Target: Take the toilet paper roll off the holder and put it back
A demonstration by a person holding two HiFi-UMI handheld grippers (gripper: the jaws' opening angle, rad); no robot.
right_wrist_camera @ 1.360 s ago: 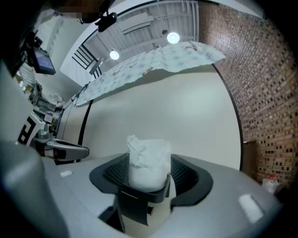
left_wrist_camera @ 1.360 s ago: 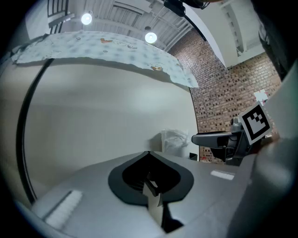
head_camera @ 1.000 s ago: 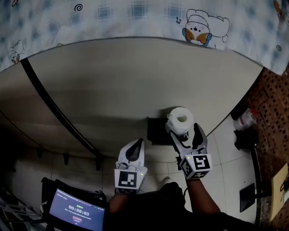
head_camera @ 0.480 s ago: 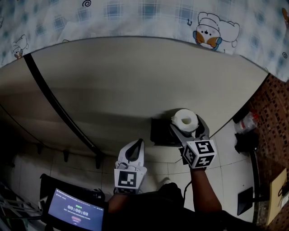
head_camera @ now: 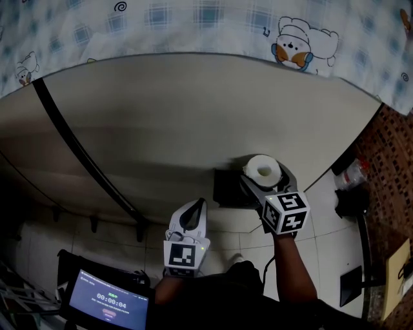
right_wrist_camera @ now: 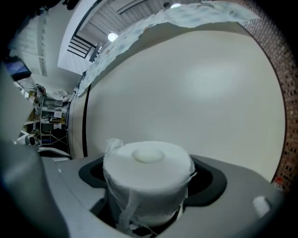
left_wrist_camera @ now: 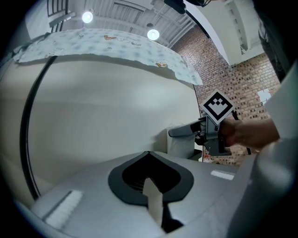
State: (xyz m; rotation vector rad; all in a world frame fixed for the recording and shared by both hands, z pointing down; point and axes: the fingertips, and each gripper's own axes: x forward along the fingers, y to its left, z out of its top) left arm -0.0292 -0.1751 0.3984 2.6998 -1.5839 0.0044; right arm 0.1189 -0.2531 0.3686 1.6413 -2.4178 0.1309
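We log beige curved partition wall (head_camera: 193,116), black vertical strip (head_camera: 80,149) down its left part. Blue-checked cartoon-print cloth (head_camera: 193,18) draped over top edge. Brick wall (head_camera: 390,148) at right. Pale tiled floor (head_camera: 322,216) below. We count two round ceiling lights (left_wrist_camera: 87,17) lit overhead.

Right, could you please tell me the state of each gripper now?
Left gripper: closed, empty.
Right gripper: closed on the toilet paper roll.

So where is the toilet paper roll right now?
The toilet paper roll stands upright, right of centre in the head view, between the jaws of the right gripper, close to the pale wall by the black holder.
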